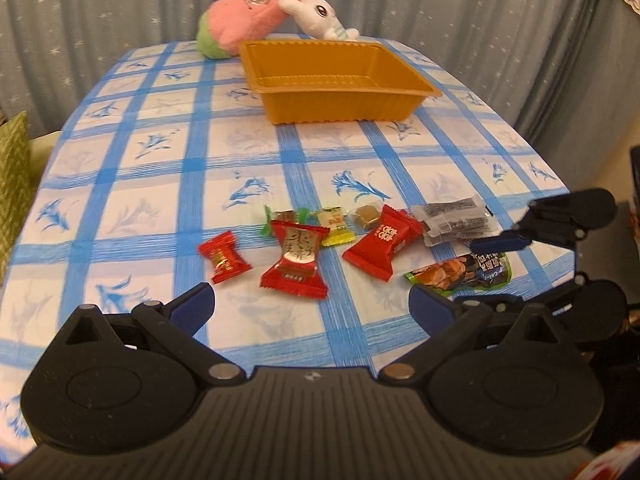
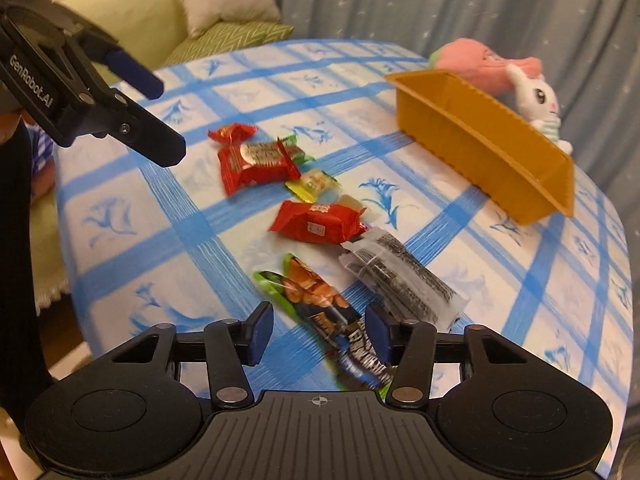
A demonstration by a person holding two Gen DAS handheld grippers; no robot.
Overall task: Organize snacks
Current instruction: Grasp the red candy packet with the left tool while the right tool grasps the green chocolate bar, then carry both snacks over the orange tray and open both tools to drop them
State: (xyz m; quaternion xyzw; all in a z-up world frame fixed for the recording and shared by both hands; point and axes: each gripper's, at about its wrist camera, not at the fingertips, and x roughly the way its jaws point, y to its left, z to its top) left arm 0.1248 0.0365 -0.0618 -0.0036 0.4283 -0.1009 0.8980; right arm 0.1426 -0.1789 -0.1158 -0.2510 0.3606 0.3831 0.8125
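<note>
Our left tongs (image 1: 311, 304) hang wide open above the near edge of the blue-checked tabletop (image 1: 160, 184), holding nothing. Ahead of them the snacks lie in a loose row: a small red candy (image 1: 224, 257), a big red packet with a clear window (image 1: 295, 258), a yellow sweet (image 1: 335, 225), another red pack (image 1: 383, 243), and clear packets with dark print (image 1: 456, 220). Our right tongs (image 2: 318, 334) stand open astride the green-and-blue glossy packet (image 2: 320, 312), pads apart on either side of it. The orange ribbed tray (image 1: 336, 80) sits empty farther back, a pink plush (image 1: 248, 16) and a white bunny (image 1: 320, 14) behind it.
</note>
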